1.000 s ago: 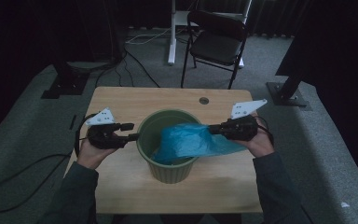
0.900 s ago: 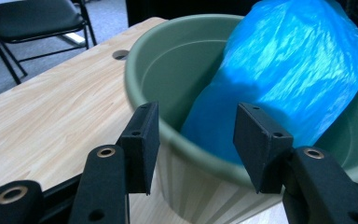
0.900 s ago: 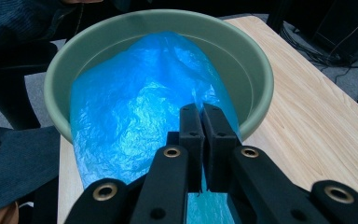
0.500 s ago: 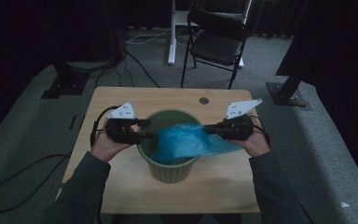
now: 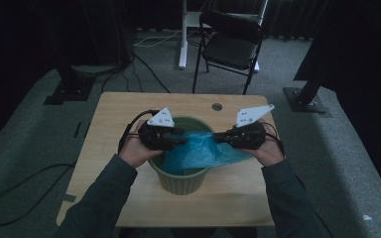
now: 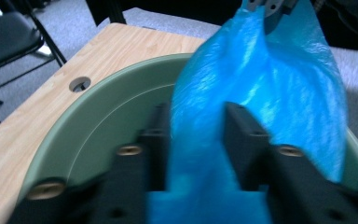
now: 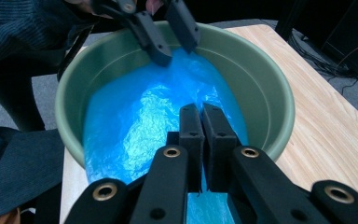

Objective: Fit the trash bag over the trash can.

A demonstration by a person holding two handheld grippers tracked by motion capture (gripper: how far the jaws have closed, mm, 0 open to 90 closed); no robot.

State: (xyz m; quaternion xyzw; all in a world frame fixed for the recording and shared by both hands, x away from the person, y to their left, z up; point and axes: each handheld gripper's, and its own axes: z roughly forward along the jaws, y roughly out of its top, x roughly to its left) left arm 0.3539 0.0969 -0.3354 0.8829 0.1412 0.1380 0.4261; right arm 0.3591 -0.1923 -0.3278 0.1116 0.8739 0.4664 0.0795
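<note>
Blue plastic bag [image 5: 198, 151] drapes into the green bin [image 5: 181, 181], its right edge pinched tight in the right gripper [image 5: 222, 137], while the left gripper [image 5: 181, 140] has just been closing, its jaws straddling the opposite fold.

Both forearms in from bottom, hands level, tools facing inward. Left tool [image 5: 179, 140]: jaws part-open, just been closing, blue film between them. Right tool [image 5: 219, 138]: jaws nearly together, pinching film.

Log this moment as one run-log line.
left tongs: jaws just closing around blue bag, grip unconfirmed | right tongs: shut on blue bag | green bin: upright on table
</note>
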